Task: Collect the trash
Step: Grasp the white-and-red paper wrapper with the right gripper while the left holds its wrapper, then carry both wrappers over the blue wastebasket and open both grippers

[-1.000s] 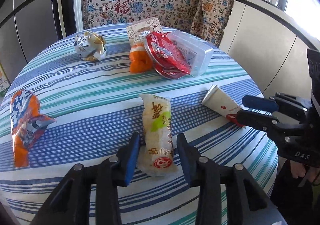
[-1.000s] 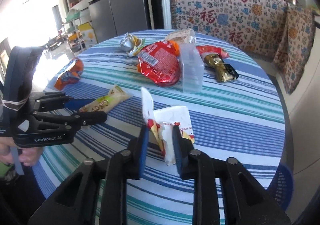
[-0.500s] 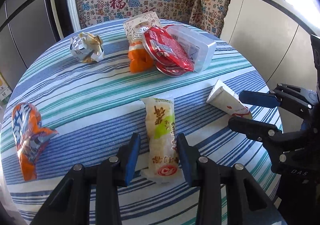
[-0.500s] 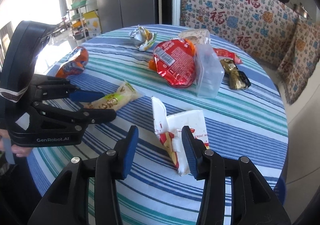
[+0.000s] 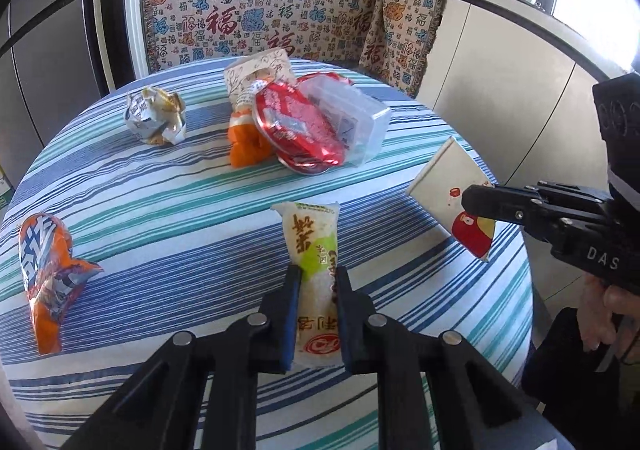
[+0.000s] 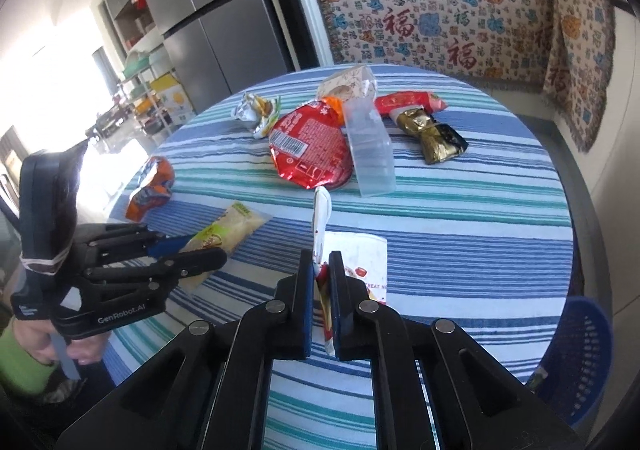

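While both sets of jaws have just been closing, each now pinches a piece of trash. The left gripper clamps the sides of a long pale snack packet, soft and glossy, printed with brown characters and a green patch, its far end lying on the table. The right gripper is closed on a flattened white paper cup, held edge-up so that its thin creased rim stands above the cloth; in the left wrist view the same cup hangs tilted over the table's right edge.

Under them a round table wears a cloth of blue, teal and white stripes. Further out lie a crinkled orange foil bag at the left edge, a crumpled silver wrapper, a round red foil lid leaning against a clear rectangular plastic tub, and an orange pouch beside them. From the right wrist, a gold and black wrapper and a red packet show beyond the tub.

Behind the table hangs a patterned woven throw with red characters. A steel refrigerator stands at the left, and a blue mesh basket sits low beside the table.
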